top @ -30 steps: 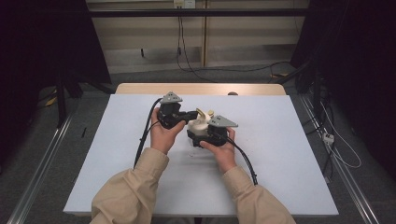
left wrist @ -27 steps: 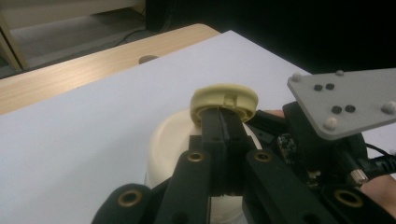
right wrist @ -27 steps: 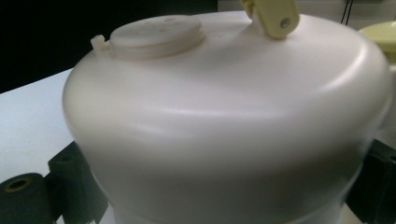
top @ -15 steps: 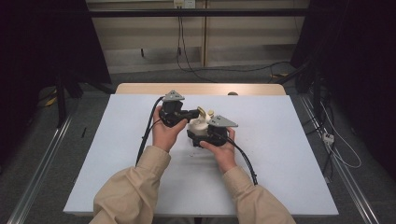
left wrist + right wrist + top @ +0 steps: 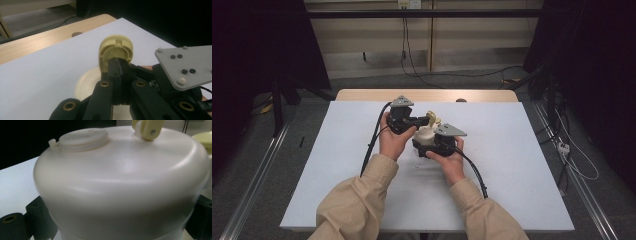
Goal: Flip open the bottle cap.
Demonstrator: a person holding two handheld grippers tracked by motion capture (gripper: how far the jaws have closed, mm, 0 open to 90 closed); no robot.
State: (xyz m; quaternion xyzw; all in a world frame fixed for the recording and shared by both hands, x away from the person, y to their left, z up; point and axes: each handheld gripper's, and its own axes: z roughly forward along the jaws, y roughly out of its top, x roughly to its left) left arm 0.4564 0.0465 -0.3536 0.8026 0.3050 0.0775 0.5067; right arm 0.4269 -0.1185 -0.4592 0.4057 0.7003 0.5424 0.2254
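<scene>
Near the middle of the high view, on the white tabletop [image 5: 337, 170], the right hand-held gripper [image 5: 428, 143] has its jaws spread wide around a cream plastic jug [image 5: 120, 185], one black jaw at each lower corner of its own view. The left hand-held gripper [image 5: 119, 65], jaws nearly together, pinches the jug's yellowish flip lid [image 5: 115, 51], which stands raised. No writing is readable. The jug stands upright.

glossy cream plastic jug [image 5: 120, 185], matt white table [image 5: 512, 150]
</scene>
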